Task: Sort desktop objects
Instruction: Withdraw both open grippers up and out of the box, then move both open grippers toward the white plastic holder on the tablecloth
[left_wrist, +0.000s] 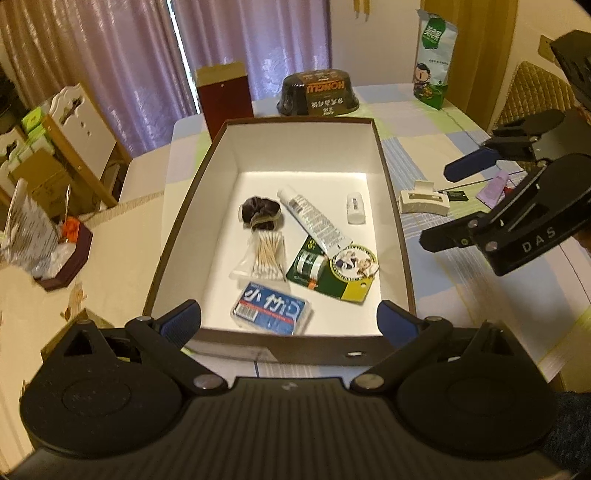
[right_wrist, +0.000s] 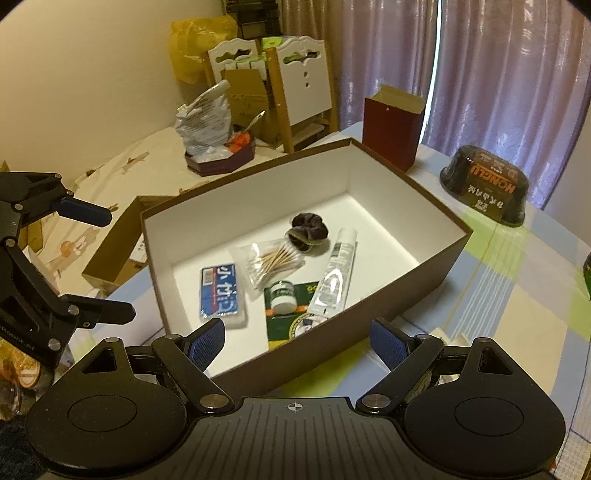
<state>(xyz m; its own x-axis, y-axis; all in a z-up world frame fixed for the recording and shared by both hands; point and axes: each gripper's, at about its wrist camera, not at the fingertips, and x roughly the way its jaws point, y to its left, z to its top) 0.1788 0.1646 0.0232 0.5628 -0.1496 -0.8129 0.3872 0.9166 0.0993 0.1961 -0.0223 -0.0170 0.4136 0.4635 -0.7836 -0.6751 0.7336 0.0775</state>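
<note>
One open brown box sits on the counter. Inside it: one dark scrunchie, one bag of cotton swabs, one white tube, one small white stick, one blue tissue pack, one green card with a small jar and one round badge. Outside the box: one white hair claw, one dark bowl, one red carton, one snack bag. Two hand-held grippers, left and right.
</note>
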